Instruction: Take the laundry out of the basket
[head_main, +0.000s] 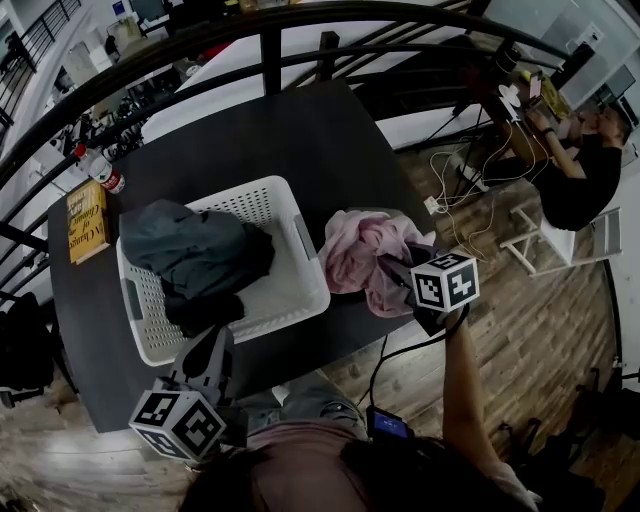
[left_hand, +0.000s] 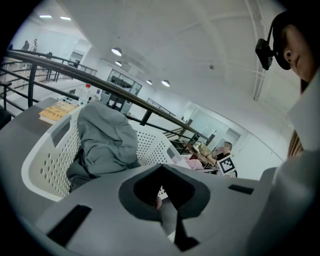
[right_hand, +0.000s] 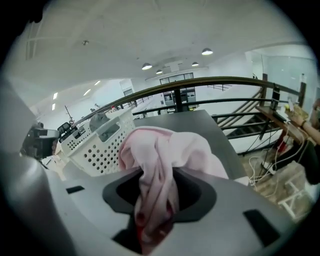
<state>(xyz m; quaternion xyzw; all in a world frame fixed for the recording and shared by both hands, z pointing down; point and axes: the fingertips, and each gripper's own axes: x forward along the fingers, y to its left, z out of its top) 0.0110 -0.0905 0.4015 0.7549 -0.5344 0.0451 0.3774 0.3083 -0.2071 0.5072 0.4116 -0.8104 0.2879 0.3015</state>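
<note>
Progress: pink garment out of basket, heaped on counter | right tongs clamped on its fold | left tongs together, empty | left to do: grey clothes piled in basket just ahead of left tongs

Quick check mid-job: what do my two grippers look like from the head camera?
Both are grey-bodied two-jaw tools. The left gripper and right gripper each carry a white cube with black square markers. A black cable runs from the right one to a small dark box.
</note>
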